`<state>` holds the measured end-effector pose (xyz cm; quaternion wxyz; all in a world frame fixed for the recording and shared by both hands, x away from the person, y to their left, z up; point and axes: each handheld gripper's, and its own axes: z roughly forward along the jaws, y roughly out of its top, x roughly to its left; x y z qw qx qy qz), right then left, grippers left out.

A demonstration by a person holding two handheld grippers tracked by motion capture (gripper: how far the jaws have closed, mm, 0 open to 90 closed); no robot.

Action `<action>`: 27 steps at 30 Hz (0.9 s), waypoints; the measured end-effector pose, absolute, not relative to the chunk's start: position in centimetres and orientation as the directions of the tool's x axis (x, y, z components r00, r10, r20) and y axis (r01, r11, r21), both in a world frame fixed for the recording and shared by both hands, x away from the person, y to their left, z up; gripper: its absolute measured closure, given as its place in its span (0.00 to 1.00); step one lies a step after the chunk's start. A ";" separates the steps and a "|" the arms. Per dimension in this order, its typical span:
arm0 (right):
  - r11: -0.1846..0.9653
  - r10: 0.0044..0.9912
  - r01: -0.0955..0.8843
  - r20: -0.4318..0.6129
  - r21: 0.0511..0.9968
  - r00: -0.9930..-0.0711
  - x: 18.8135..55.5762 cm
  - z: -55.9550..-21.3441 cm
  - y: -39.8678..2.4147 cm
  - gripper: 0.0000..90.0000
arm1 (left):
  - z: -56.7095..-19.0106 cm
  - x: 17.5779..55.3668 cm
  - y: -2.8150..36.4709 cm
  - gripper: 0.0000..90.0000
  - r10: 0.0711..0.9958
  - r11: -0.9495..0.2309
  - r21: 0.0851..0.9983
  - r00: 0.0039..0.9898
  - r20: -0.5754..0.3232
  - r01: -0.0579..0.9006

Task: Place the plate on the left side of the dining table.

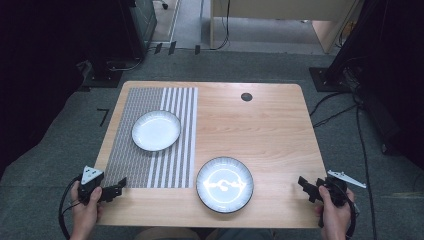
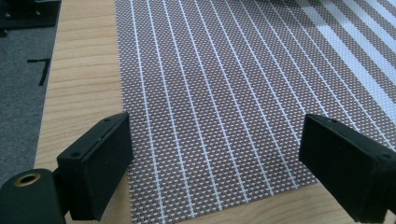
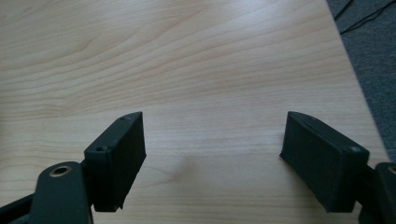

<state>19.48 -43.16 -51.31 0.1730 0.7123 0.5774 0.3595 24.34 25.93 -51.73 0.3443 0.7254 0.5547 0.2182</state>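
Left fingers (image 2: 105, 168): spread wide, empty, poised over the near edge of the woven placemat (image 2: 224, 93).
Right fingers (image 3: 116, 158): spread wide, empty, above bare wood near the table's right front corner.
Dark-rimmed plate (image 1: 224, 184): on bare table (image 1: 260, 125) at front centre, just right of the placemat's near right corner, not on it.
Direction from fingers: plate between both grippers; rightward of the left gripper (image 1: 112, 190), leftward of the right gripper (image 1: 306, 187).
Nearer hand: right gripper probably slightly closer to the plate's rim; margin small.
Long axis: none, plate round; any rim point equally open.
White plate (image 1: 156, 130): on the placemat, farther back, nearer the left gripper's side.
Likely move: judged a reach inward to the front plate's rim.
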 end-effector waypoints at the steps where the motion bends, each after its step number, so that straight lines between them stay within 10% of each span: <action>1: -0.273 0.947 0.698 0.312 0.662 0.075 19.5 -51.3 -43.2 0.24 | -51.7 24.3 25.9 0.11 0.955 -0.148 0.742 0.289 -0.065 0.654; 27: -0.052 0.999 0.712 0.027 0.700 0.046 18.2 -52.3 -41.3 0.07 | -51.7 24.3 26.0 0.11 0.954 -0.141 0.743 0.291 -0.074 0.654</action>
